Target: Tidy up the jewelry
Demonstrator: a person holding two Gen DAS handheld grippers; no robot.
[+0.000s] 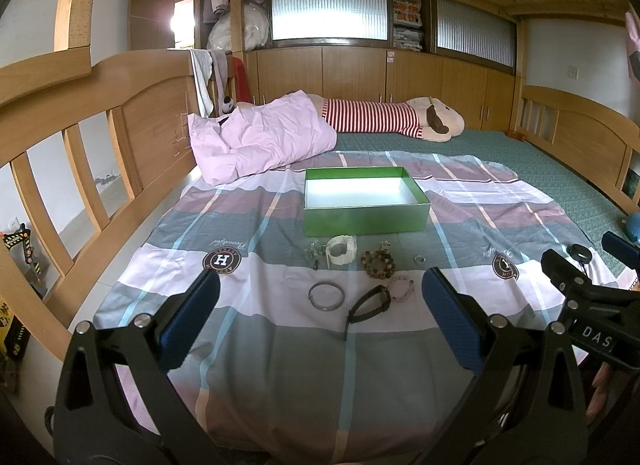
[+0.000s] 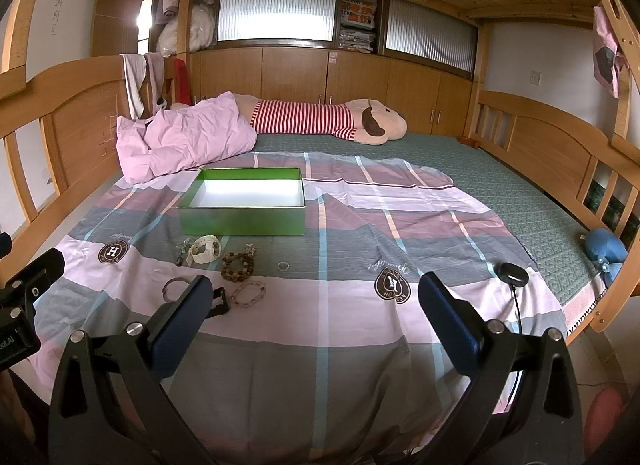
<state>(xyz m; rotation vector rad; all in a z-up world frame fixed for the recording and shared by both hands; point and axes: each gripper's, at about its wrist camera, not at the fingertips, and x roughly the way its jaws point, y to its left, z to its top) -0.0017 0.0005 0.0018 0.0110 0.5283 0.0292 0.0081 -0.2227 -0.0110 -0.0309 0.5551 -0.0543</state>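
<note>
The left gripper [image 1: 320, 319] hangs released above the bed, jaws spread wide and holding nothing. Between its fingers, toward 12 o'clock, lie one grey bangle [image 1: 326, 296] and one black watch [image 1: 370, 305]. The right gripper [image 2: 316, 319] is likewise spread apart and empty, with the jewelry off at its 10 to 11 o'clock.

Counted on the plaid sheet [image 1: 280, 345]: one pink bead bracelet [image 1: 401, 288] touching the black watch at its 3 o'clock; one brown bead bracelet [image 1: 377, 261] beyond that; one white watch [image 1: 341, 250] at the brown bracelet's 9 o'clock; one small ring [image 1: 419, 259] at its 3 o'clock; and a few small metallic pieces [image 1: 314, 250] beside the white watch, too small to tell apart.

At 12 o'clock from the pieces sits one open green box [image 1: 362, 201], white inside and holding nothing.

Farther back lie one pink quilt [image 1: 264, 137] and one striped plush toy [image 1: 400, 117] on the green mattress [image 1: 540, 169], under a wooden bunk frame [image 1: 132, 113]. One black round device [image 2: 511, 274] with a cord lies at the right gripper's 1 o'clock.
</note>
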